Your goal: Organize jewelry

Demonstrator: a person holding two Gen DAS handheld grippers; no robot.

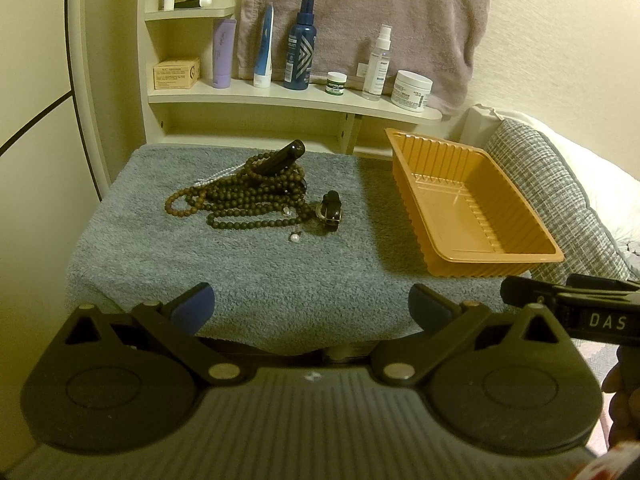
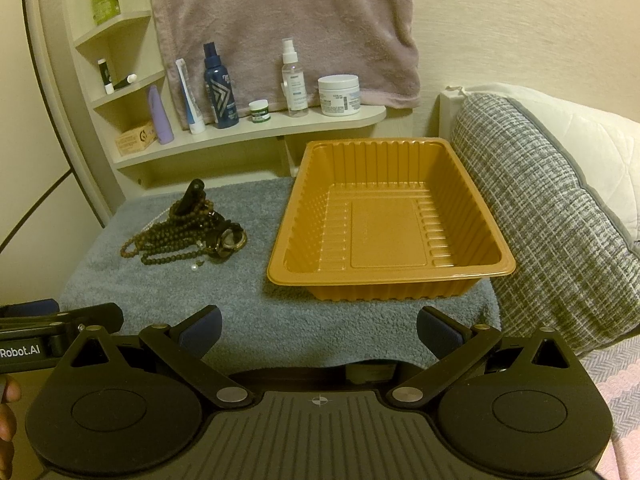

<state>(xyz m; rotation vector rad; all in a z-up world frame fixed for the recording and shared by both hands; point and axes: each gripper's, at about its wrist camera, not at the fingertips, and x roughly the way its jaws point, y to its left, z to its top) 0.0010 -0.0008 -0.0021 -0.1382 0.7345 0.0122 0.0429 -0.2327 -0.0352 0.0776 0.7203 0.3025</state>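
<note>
beads [image 1: 240, 196] – tangled brown heap | tray [image 2: 288, 240] – orange, bare

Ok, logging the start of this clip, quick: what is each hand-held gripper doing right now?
Left hand-held gripper: open, holding nothing, short of the beads.
Right hand-held gripper: open, holding nothing, facing the orange tray.

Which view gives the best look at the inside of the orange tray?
The right wrist view: the orange tray sits centred, its empty ribbed floor fully visible. The left wrist view shows it off to the right, skewed, floor partly hidden by the near wall.
</note>
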